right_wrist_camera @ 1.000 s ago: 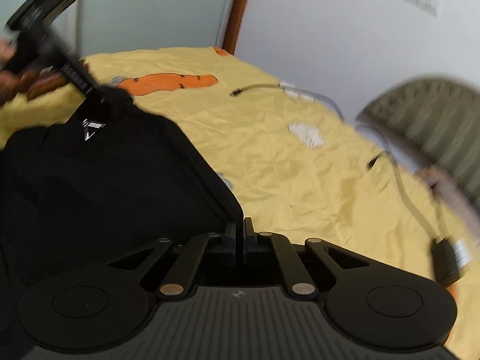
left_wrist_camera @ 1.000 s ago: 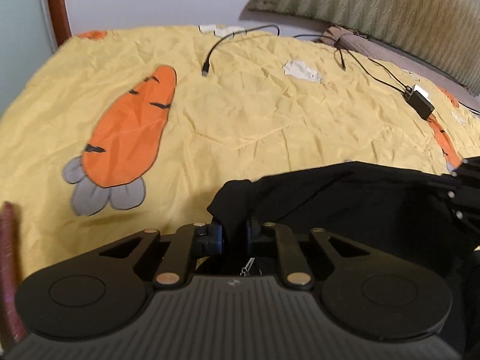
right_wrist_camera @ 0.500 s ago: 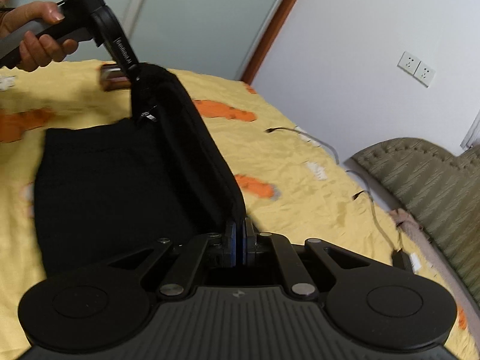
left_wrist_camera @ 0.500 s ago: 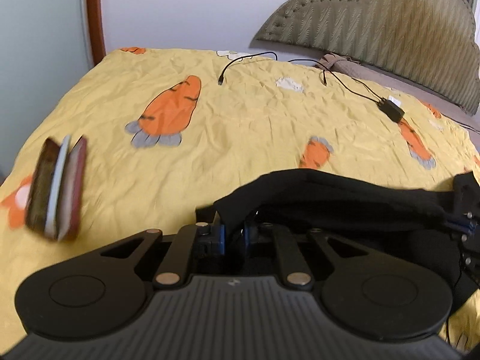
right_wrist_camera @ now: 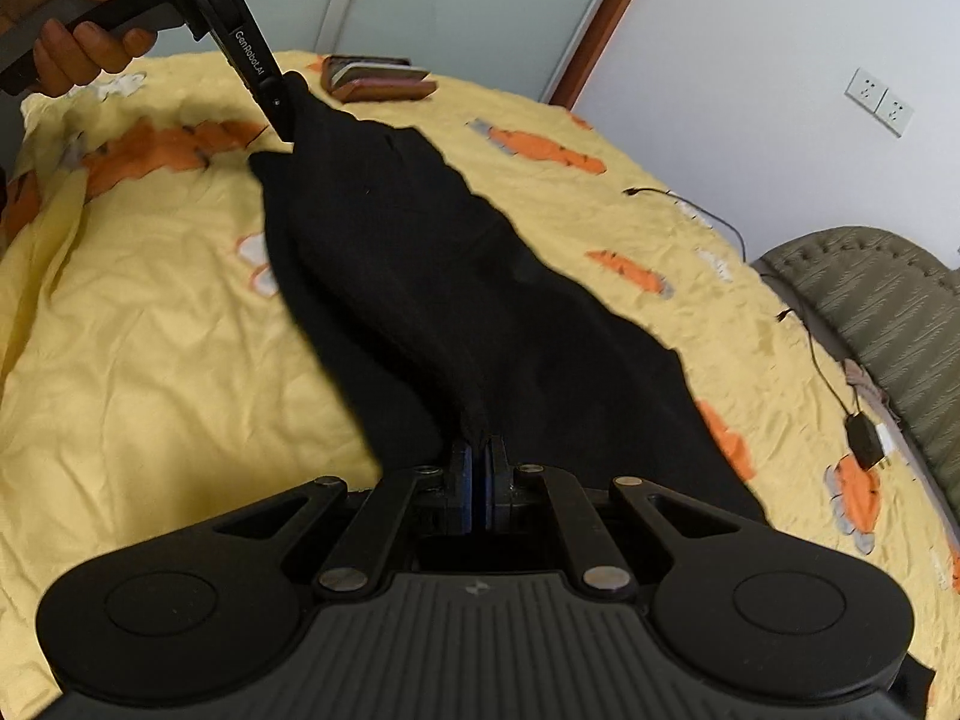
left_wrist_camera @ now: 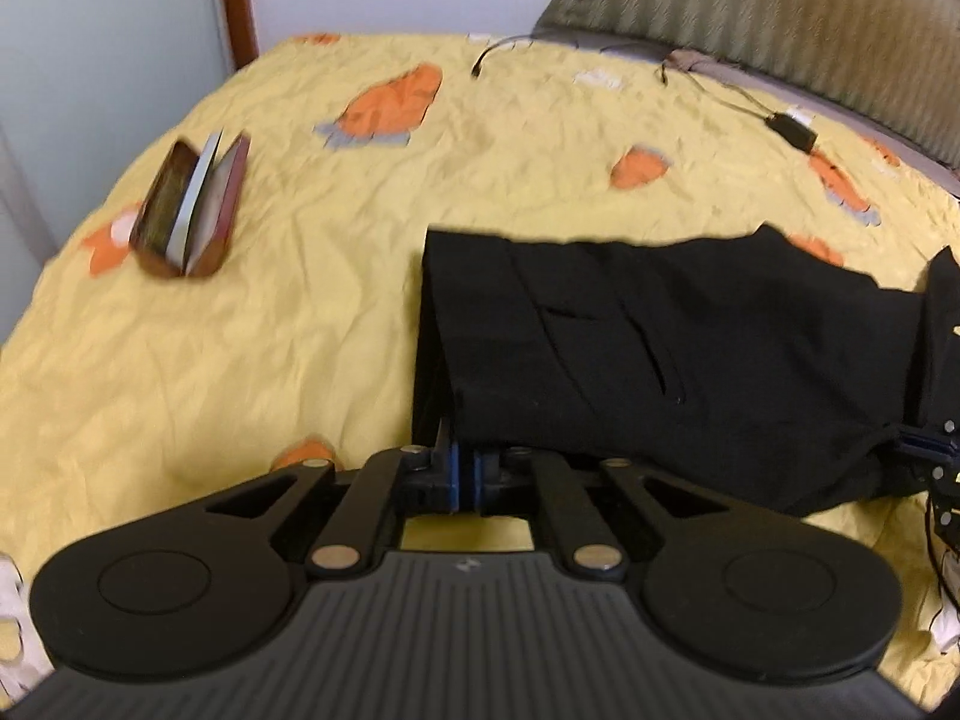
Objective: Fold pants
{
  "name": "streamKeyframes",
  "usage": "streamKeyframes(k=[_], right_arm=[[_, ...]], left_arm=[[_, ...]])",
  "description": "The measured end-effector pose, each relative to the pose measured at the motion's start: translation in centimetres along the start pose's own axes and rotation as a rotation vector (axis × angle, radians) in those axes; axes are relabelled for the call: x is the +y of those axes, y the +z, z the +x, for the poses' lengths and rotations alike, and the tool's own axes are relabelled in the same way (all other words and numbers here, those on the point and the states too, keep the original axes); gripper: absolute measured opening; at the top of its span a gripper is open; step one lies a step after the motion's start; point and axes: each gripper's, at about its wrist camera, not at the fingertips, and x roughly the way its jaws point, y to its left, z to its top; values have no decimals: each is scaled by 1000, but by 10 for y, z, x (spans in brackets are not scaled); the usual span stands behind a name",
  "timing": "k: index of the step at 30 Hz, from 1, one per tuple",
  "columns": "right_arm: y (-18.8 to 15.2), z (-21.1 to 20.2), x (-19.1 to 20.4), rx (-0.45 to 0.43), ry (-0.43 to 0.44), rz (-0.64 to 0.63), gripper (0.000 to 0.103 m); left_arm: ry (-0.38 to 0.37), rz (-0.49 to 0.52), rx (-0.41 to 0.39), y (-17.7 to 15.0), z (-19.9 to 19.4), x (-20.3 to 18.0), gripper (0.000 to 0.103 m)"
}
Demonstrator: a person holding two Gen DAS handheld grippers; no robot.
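Left fingers: blue pads pressed together, pinching the near left edge of the pants.
Right fingers: blue pads closed tight on one end of the black cloth; also seen at the right border of the left wrist view.
Left gripper from outside: black arm labelled in white, gripping the far corner of the pants, carried by a hand at the upper left.
Pants, place: on the yellow bedspread, raised a little at the two gripped points, the rest lying on the bed.
Pants, long axis: stretched from one gripper to the other; in the left wrist view left to right, in the right wrist view from the near centre away to the upper left.
Pants, surface: pocket slit facing up, cloth doubled along the far edge.
Around: brown case with papers well apart on the left; cable with black adapter near the quilted headboard.
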Motion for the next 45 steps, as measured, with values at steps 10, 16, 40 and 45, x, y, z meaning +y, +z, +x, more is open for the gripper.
streamKeyframes(k=[10, 16, 40, 45], right_arm=[[-7, -4, 20, 23, -2, -40, 3], [-10, 5, 29, 47, -36, -77, 4], [-57, -231, -57, -89, -268, 432, 59], [-86, -274, -106, -138, -488, 530, 67]], left_arm=[[60, -11, 9, -16, -11, 14, 4], [19, 18, -86, 8, -31, -2, 17], [-237, 390, -166, 12, -18, -175, 75], [-344, 450, -150, 12, -5, -236, 76]])
